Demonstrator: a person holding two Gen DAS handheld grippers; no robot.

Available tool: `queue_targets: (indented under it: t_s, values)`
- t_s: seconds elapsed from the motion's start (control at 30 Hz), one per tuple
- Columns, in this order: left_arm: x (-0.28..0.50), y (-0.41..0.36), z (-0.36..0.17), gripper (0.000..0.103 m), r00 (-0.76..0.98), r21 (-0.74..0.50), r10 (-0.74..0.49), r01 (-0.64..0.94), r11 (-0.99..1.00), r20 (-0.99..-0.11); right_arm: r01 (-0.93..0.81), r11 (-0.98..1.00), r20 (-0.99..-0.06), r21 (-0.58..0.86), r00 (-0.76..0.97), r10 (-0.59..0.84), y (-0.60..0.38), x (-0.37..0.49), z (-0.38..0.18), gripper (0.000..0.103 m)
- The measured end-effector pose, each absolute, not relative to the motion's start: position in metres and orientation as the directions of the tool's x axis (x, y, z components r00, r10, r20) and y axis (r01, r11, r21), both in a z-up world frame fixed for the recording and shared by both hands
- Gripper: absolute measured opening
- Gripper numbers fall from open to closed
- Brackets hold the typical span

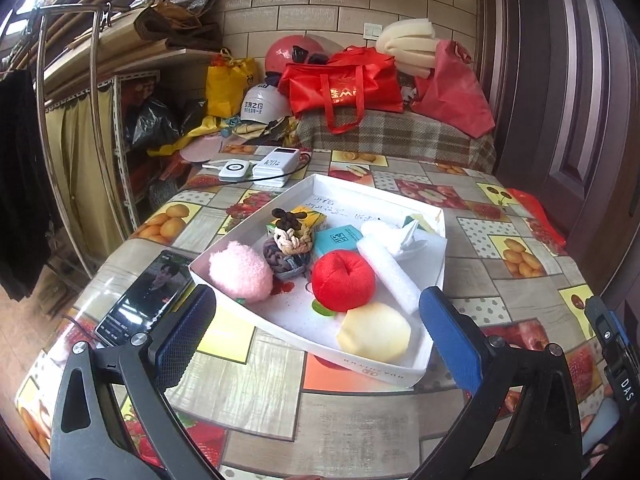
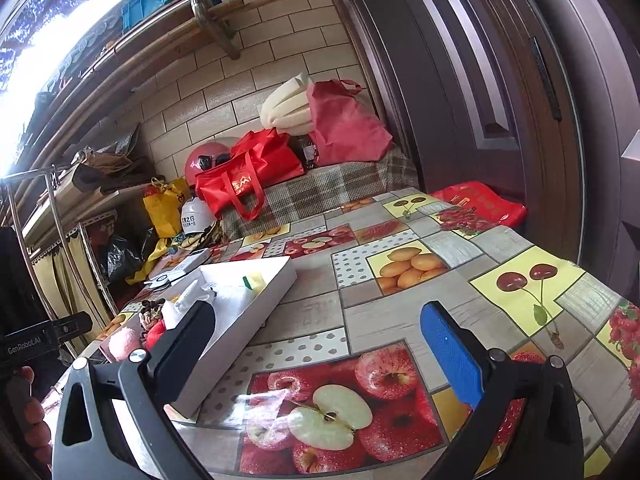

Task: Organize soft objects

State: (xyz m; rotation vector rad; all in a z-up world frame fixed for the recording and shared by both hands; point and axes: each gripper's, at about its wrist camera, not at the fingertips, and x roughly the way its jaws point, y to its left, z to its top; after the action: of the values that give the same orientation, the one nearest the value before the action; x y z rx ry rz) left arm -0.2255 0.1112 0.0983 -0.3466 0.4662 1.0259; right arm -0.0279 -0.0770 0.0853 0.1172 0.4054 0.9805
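Soft toys fill the white box; left gripper and right gripper both spread, empty. Yellow plush nearest: light, squashy, pinch mid-body.

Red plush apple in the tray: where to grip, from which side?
Pinch the red plush apple across its round middle, coming from above. The foam roll touches its right side and the yellow plush crowds the front, so the fingers fit best left and rear.

Glossy oilcloth table, fuzzy pink plush, matt cardboard tray
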Motion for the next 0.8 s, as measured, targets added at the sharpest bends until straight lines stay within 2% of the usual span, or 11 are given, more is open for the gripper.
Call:
queue_targets:
  t_s: [0.17, 0.8]
  values:
    - [-0.224, 0.099, 0.105, 0.103, 0.388, 0.011, 0.769, -0.89, 0.456, -0.508, -0.784, 0.549, -0.27, 0.29, 0.483, 0.833, -0.079, -0.028, 0.086, 0.103]
    - [-0.22, 0.1, 0.103, 0.103, 0.419, 0.001, 0.739, -0.87, 0.493, -0.527, -0.797, 0.534, -0.266, 0.28, 0.471, 0.841, -0.078, -0.033, 0.086, 0.103]
